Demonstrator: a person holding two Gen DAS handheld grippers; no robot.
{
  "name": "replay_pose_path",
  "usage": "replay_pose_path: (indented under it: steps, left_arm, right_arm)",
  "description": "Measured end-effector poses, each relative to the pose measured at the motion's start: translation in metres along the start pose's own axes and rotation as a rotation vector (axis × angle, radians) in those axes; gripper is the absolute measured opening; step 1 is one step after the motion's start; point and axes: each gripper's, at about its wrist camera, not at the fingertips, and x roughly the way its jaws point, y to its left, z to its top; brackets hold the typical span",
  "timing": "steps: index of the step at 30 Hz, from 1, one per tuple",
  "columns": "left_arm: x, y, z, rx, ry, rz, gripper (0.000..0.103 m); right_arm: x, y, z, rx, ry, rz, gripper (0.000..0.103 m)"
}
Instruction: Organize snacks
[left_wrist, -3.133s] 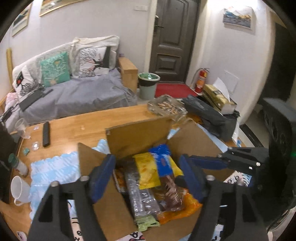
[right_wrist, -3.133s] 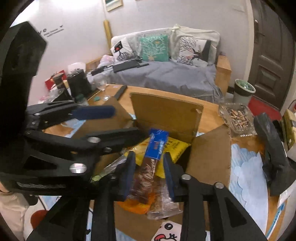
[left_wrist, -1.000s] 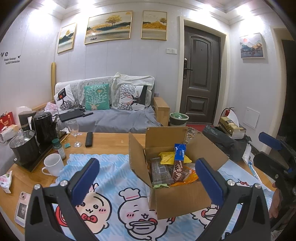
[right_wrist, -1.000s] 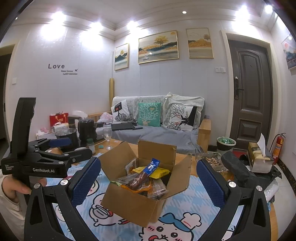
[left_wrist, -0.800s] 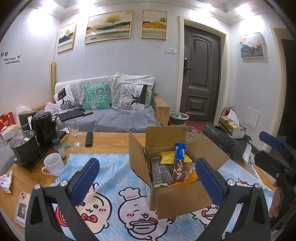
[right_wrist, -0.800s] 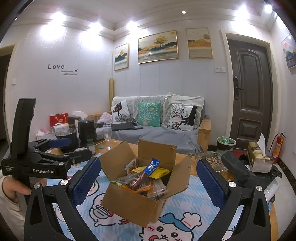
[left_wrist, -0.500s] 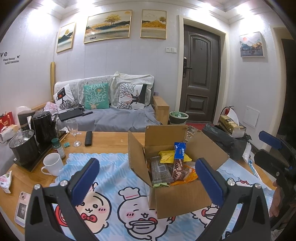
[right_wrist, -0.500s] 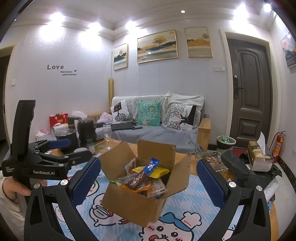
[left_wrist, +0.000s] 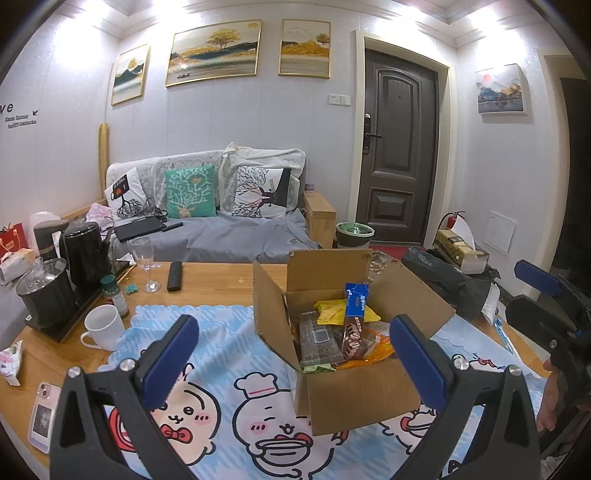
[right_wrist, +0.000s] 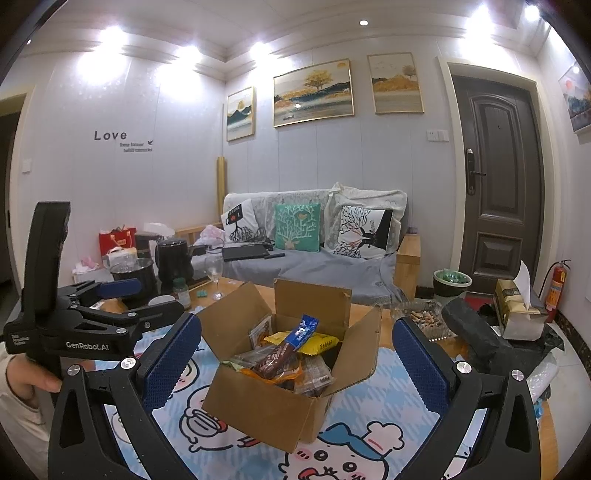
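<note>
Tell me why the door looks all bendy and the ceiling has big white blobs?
Left wrist view: the fisheye lens curves the door near the edge. Right wrist view: the ceiling lights glare into blobs; the cardboard box in the middle stays sharp.

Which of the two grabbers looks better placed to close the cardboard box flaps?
Neither clearly: left gripper and right gripper are both open, pulled back, facing the open brown cardboard box of snack packets.

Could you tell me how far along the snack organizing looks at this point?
Largely done, it seems: the snacks, including the blue-topped bar, sit in the open cardboard box. Nothing is in hand; left gripper and right gripper are open. The flaps remain unfolded.
</note>
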Motion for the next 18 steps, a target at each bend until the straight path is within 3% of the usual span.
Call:
replay_pose_path:
  steps: [18]
  left_arm:
    - [-0.001, -0.002, 0.0, 0.005, 0.001, -0.011, 0.103]
  right_arm:
    - [-0.003, 0.011, 0.001, 0.015, -0.003, 0.005, 0.103]
